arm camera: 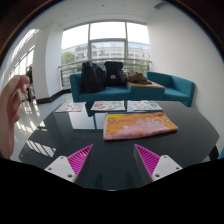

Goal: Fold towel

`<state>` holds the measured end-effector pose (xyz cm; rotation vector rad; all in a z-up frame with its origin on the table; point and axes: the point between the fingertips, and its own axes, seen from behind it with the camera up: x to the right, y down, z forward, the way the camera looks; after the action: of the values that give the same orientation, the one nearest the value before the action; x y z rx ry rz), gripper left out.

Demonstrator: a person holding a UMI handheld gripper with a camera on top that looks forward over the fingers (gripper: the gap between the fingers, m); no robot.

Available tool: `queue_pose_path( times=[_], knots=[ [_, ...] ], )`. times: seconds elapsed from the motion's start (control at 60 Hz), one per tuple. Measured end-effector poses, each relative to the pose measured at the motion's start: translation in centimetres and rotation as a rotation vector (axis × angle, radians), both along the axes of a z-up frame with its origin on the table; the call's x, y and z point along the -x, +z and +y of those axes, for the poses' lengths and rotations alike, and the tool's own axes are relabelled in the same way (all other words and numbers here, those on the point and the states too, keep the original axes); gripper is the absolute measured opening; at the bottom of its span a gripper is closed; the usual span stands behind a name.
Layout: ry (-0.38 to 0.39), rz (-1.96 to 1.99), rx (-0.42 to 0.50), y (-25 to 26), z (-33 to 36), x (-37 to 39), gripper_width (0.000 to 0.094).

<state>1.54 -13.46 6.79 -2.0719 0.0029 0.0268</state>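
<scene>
An orange and pink towel lies flat in a folded rectangle on the dark glossy table, beyond my fingers and a little to the right. My gripper is open above the table's near part, with nothing between its two pink pads. The towel is well ahead of the fingertips, not touched by them.
A person's hand is raised at the left. Magazines or papers lie at the table's far side. Behind stands a teal sofa with dark bags on it, under large windows.
</scene>
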Motion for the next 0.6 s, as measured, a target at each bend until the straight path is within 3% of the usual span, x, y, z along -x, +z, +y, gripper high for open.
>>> queue_pose_path(
  times=[0.4,0.517,0.55,0.6],
  knots=[
    [0.092,-0.078,0.089,-5.4,18.5,2.8,0.0544],
    [0.088,-0.058,0.164,-8.1,20.0,3.0,0.0405],
    [0.085,-0.060,0.140,-7.7,20.5,2.8,0.0382],
    [0.075,-0.084,0.153,-7.9,20.6,2.5,0.0267]
  ],
)
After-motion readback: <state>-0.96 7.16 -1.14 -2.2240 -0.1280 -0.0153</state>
